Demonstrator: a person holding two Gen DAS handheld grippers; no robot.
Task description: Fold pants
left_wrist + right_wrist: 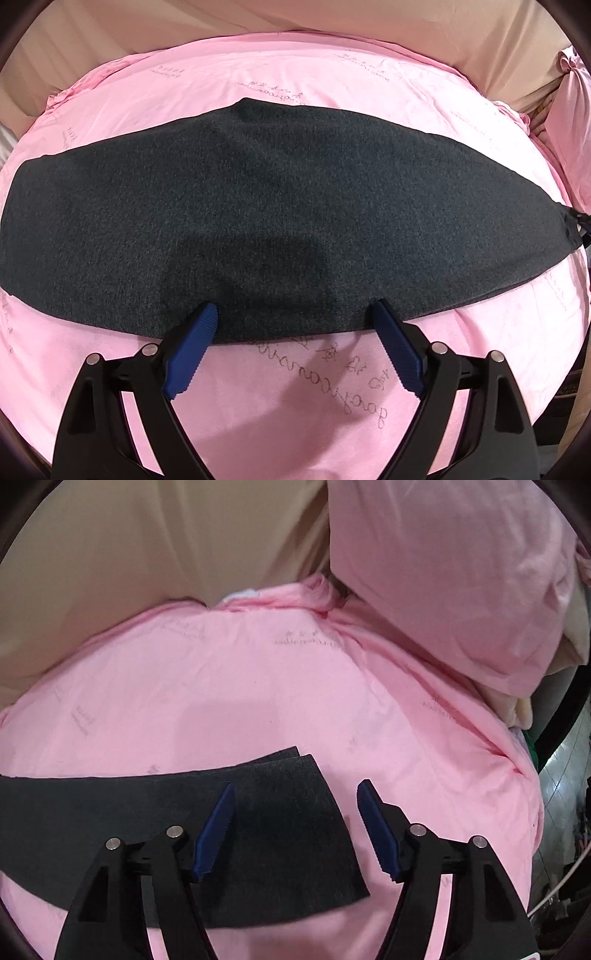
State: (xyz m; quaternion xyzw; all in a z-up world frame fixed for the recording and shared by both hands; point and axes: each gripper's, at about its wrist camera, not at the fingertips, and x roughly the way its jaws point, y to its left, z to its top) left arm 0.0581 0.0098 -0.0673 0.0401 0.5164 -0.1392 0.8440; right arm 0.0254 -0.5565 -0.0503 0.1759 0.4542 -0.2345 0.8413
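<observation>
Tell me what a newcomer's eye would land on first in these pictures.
The dark grey pants stand out first, lying flat in a long band across the pink bedsheet. Next come the blue-padded grippers: the left gripper open at the pants' near edge, the right gripper open over the leg ends.

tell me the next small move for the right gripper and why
Probably lower the right gripper and shut it on the stacked leg ends of the pants. It is open and holds nothing, and the pants lie flat, legs already doubled, on the pink sheet, so a crosswise fold likely comes next.
</observation>
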